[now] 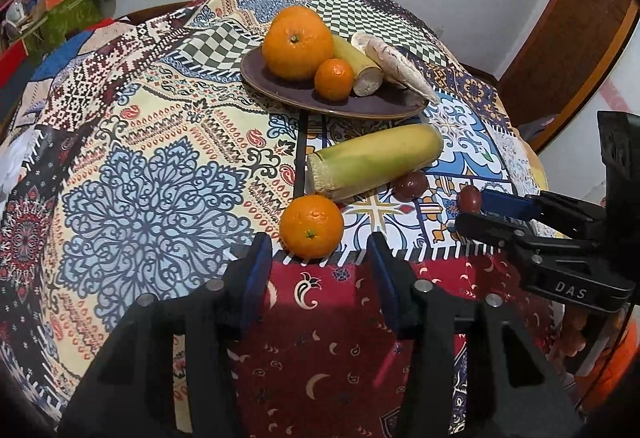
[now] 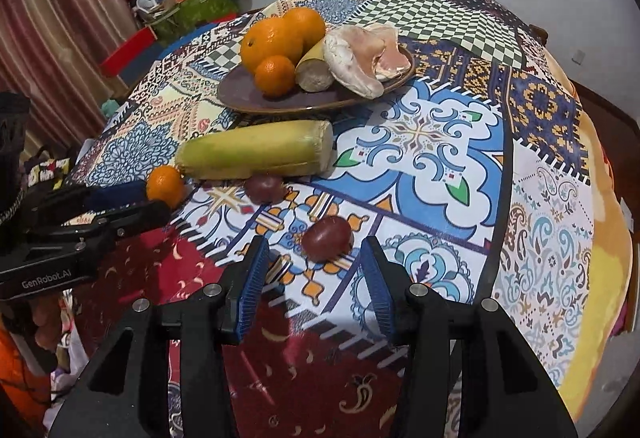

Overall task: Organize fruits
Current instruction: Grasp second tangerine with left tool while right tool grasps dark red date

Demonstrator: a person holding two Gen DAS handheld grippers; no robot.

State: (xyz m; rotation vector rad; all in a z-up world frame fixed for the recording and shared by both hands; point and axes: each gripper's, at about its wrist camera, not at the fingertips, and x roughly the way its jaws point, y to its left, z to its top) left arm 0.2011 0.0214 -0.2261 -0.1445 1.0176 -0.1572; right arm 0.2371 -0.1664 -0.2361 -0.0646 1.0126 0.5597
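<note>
Nearest the table's near edge, the left gripper [image 1: 316, 250] hung with its blue-padded jaws spread to either side of a loose mandarin [image 1: 311, 226]. The pads stood clear of the skin, so nothing was pinched yet. That straddle looked like the set-up for a grasp, the fruit lined up in the gap.

Beside it, also near that edge, the right gripper [image 2: 314, 258] was posed the same way around a dark red fruit [image 2: 327, 237], perhaps a plum or passion fruit. Its jaws were parted too, and the fruit lay on the patterned tablecloth [image 2: 440, 166] just ahead of the tips, not touching them. Both tools pointed steeply down, which suited picking small round things off a flat cloth.

A second dark red fruit [image 2: 265, 188] lay a little farther in. Just beyond it lay a thick yellow-green stalk piece [image 2: 256, 152], like cut sugarcane, crosswise toward the middle of the table.

Farther still, toward the far edge, a dark oval plate [image 2: 244, 94] already carried a large orange [image 1: 298, 42], a small mandarin [image 1: 334, 78], a shorter stalk piece [image 1: 356, 64] and pale root-like pieces [image 2: 356, 58]. Judging by that pile, the plate was the gathering place, and the loose fruits were still waiting to join it.
</note>
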